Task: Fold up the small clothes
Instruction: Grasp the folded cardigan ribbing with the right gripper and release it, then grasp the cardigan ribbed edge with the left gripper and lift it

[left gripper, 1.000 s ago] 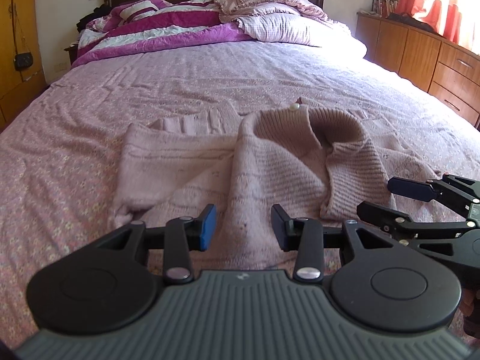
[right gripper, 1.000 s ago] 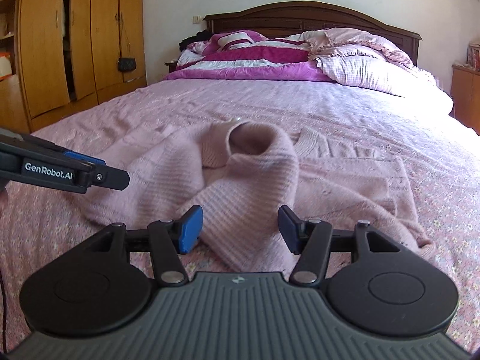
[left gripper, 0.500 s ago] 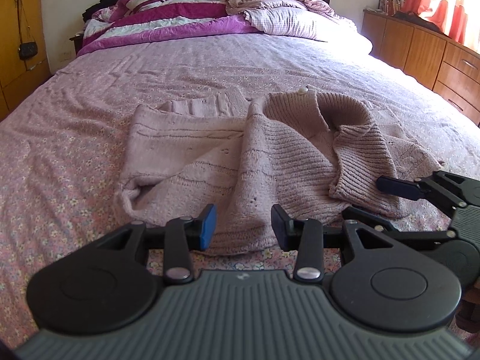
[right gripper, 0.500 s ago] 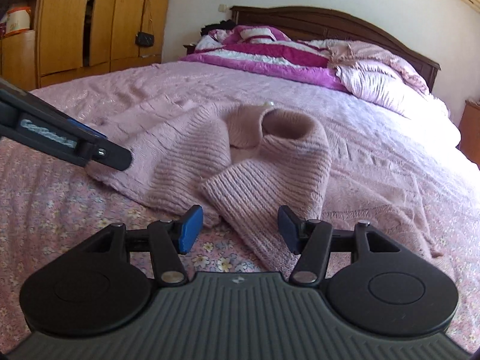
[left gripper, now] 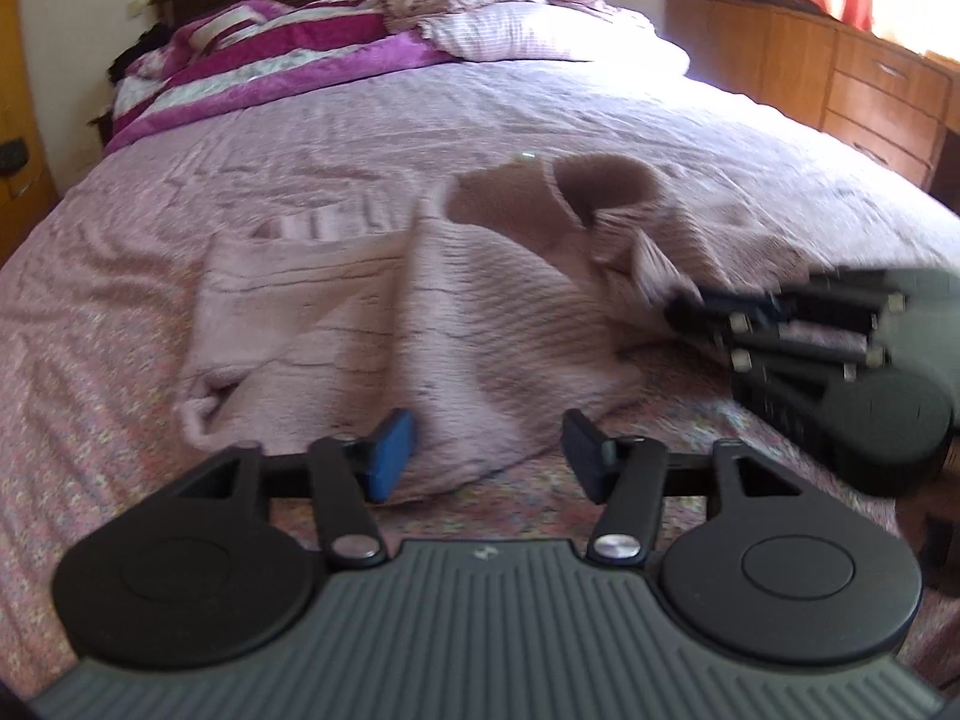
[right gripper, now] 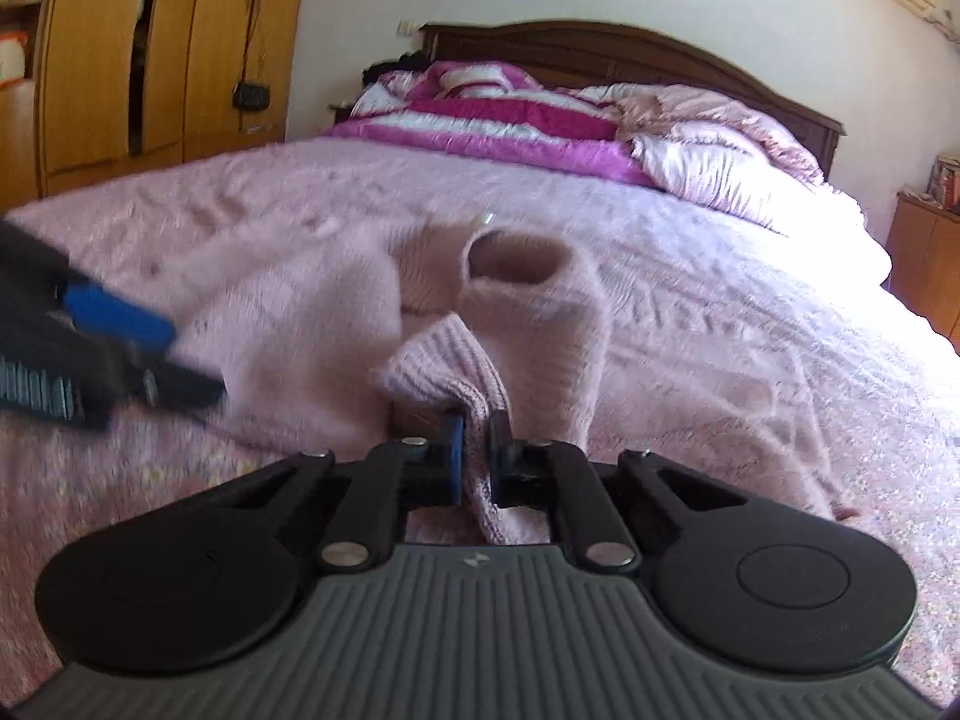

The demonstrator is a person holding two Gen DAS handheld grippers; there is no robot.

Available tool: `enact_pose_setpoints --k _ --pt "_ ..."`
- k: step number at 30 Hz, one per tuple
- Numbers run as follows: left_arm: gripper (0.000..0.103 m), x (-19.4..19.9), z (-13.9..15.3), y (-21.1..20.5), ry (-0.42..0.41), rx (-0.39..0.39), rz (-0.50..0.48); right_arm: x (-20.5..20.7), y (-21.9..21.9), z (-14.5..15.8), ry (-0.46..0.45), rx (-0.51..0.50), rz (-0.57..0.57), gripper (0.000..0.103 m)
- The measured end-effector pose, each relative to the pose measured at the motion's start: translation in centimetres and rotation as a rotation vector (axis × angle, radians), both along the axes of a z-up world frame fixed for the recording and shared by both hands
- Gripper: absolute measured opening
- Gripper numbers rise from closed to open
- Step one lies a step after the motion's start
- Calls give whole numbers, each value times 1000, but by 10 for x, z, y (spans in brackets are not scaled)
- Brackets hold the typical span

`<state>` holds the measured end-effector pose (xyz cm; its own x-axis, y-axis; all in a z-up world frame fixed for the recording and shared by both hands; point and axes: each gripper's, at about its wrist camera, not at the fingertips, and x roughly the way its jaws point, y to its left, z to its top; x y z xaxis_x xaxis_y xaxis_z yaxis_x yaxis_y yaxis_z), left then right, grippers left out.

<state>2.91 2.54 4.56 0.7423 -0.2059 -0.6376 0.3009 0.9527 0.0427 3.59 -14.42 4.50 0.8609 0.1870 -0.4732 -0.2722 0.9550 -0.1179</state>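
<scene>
Open bedspread around a heaped sweater

Bare bedspread (left gripper: 150, 312) lies open left of the sweater (left gripper: 456, 324); the right gripper (left gripper: 690, 306) blocks its right, bedding (right gripper: 540, 120) crowds the far end.

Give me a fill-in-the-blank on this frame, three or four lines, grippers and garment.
1. The right gripper has its jaws shut on the ribbed ____ of the pink sweater.
2. The sweater lies on a ____ with a pink floral cover.
3. The left gripper has its jaws ____, with the sweater's near edge in the gap but not pinched.
4. The striped quilt piled by the headboard is magenta and ____.

Missing words: cuff; bed; opening; white
</scene>
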Motion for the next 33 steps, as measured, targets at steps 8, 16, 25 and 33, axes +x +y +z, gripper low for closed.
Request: enact_pose_setpoints --k 8,16,25,33 --pt "59 3 -22 -43 -53 178 -28 6 -24 21 -15 111 -50 8" --pt "61 0 -35 -70 -121 299 -94 10 -40 20 23 167 -38 8" --pt "12 22 -27 -42 -82 196 -26 6 -31 13 46 121 28 9" --pt "12 26 0 -8 -140 113 72 6 -19 5 65 114 75 62"
